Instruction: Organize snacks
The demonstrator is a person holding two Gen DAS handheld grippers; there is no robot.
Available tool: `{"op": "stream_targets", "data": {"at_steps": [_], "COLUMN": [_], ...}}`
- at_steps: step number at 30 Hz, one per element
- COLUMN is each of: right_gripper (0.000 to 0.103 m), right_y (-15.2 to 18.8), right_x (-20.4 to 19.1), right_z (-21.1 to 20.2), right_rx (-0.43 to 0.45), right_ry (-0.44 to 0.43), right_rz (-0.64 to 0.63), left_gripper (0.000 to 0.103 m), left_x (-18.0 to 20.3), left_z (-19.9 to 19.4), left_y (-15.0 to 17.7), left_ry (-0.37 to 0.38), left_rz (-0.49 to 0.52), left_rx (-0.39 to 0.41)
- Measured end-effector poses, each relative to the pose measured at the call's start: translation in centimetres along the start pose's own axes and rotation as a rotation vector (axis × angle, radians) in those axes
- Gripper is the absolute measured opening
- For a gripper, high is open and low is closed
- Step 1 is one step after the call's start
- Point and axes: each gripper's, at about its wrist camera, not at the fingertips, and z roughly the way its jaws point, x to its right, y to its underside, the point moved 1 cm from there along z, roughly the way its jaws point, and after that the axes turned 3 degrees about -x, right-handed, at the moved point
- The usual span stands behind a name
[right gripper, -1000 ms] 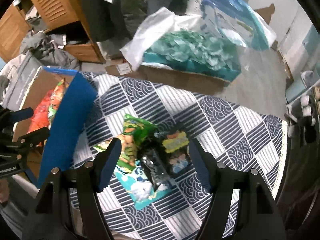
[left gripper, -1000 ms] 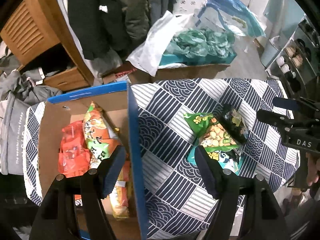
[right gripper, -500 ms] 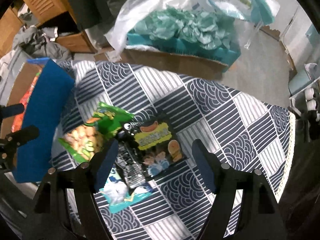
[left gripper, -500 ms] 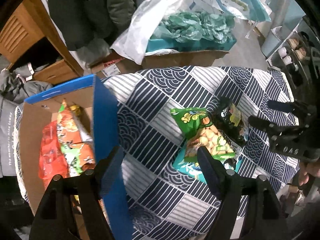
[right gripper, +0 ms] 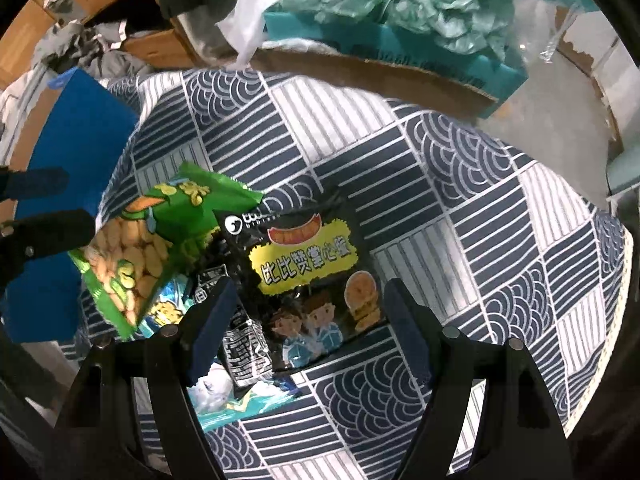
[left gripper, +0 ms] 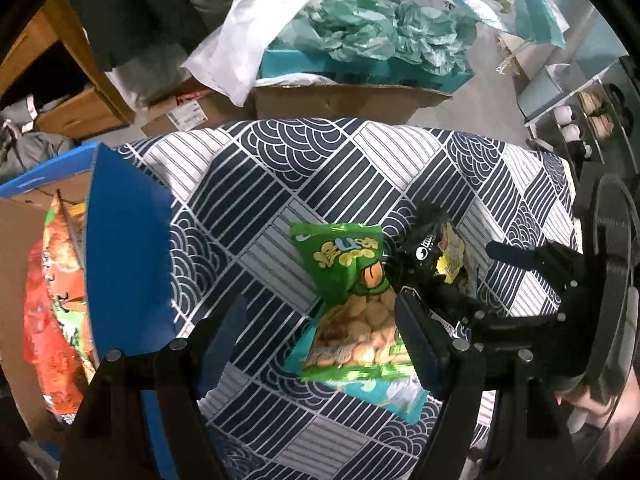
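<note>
Left gripper [left gripper: 320, 332]: black two-finger tool, jaws spread wide, nothing between the pads, poised above the table. Right finger [left gripper: 420, 344] over the lower edge of the green crinkled snack bag printed with round biscuits [left gripper: 352, 300]; contact with the bag cannot be told.

Right gripper [right gripper: 308, 328]: black two-finger tool, jaws likewise spread and empty, poised over the black glossy snack bag with a yellow label and cartoon children [right gripper: 308, 276]. Bag framed between the fingers, no pad seen touching it.

Snack pile near the middle of the round table covered in navy-and-white patterned cloth [right gripper: 460, 200]: green bag on the left, black bag just beside it on the right, edges overlapping. Beneath both, a teal-and-white foil snack bag [right gripper: 236, 404], partly hidden. A second dark packet with white print [right gripper: 244, 344] wedged under the black bag.

Open cardboard box with blue outer walls [left gripper: 124, 248] at the left table edge, well apart from the pile, holding orange and red snack packets [left gripper: 52, 312].

Beyond the table, on the floor: large cardboard carton filled with pale green crumpled plastic bags [left gripper: 380, 36].
</note>
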Motion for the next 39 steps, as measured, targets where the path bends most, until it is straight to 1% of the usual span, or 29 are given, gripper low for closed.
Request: {"op": "stream_targets", "data": {"at_steps": [3, 10, 13, 16, 20, 21, 22, 23, 25, 26, 27, 29, 32, 33, 36, 39], "right_gripper": [0.076, 0.077, 0.078, 0.078, 0.078, 0.077, 0.076, 0.076, 0.076, 0.077, 0.079, 0.079, 0.079, 0.079, 0.080, 0.080], "right_y": [-0.1, -0.9, -1.2, -1.4, -1.5, -1.6, -1.8, -1.8, -1.9, -1.9, -2.0, -2.2, -2.6, -2.7, -3.0, -3.4], "right_x": [0.1, 0.4, 0.5, 1.2, 1.1, 1.1, 1.1, 1.2, 1.1, 1.1, 1.1, 1.2, 1.2, 1.2, 1.3, 1.3], "right_z": [0.7, 2.3, 2.7, 2.8, 2.9, 2.9, 2.9, 2.8, 2.5, 2.4, 2.4, 2.4, 2.4, 2.6, 3.2, 3.6], "right_rx": [-0.015, -0.047, -0.047, -0.046, -0.050, -0.052, -0.055, -0.057, -0.059, -0.063, -0.075, -0.080, -0.075, -0.075, -0.079, -0.076], "right_ry": [0.001, -0.006, -0.004, -0.017, -0.016, -0.008, -0.005, -0.007, 0.006, 0.012, 0.019, 0.039, 0.055, 0.060, 0.072, 0.067], "right_rz": [-0.009, -0.007, -0.003, 0.023, 0.018, 0.014, 0.014, 0.014, 0.010, 0.007, 0.000, -0.007, -0.014, -0.016, -0.020, -0.011], "left_gripper": [0.078, 0.080, 0.080, 0.080, 0.080, 0.078, 0.070, 0.065, 0.050, 0.046, 0.044, 0.040, 0.037, 0.037, 0.036, 0.036], "left_x": [0.2, 1.0, 1.2, 1.1, 1.0, 1.0, 1.0, 1.0, 1.0, 1.0, 1.2, 1.4, 1.4, 1.1, 0.1, -0.4], "left_z": [1.0, 3.7, 4.9, 6.0, 6.6, 6.6, 6.6, 6.6, 6.7, 6.7, 6.5, 6.3, 6.0, 6.0, 5.9, 5.5], "left_y": [-0.4, -0.9, -0.8, -0.6, -0.4, -0.4, -0.3, -0.3, -0.3, -0.3, -0.3, -0.3, -0.2, -0.3, -0.4, -0.5], "left_ry": [0.015, 0.006, -0.011, -0.009, -0.008, -0.012, -0.013, -0.010, 0.025, 0.035, 0.032, 0.012, -0.056, -0.059, -0.033, -0.043], "left_rz": [-0.008, 0.032, 0.056, 0.069, 0.103, 0.115, 0.126, 0.133, 0.140, 0.142, 0.148, 0.167, 0.195, 0.192, 0.162, 0.154], "left_rx": [-0.019, -0.065, -0.086, -0.108, -0.104, -0.098, -0.091, -0.090, -0.100, -0.102, -0.098, -0.081, -0.047, -0.048, -0.054, -0.039]}}
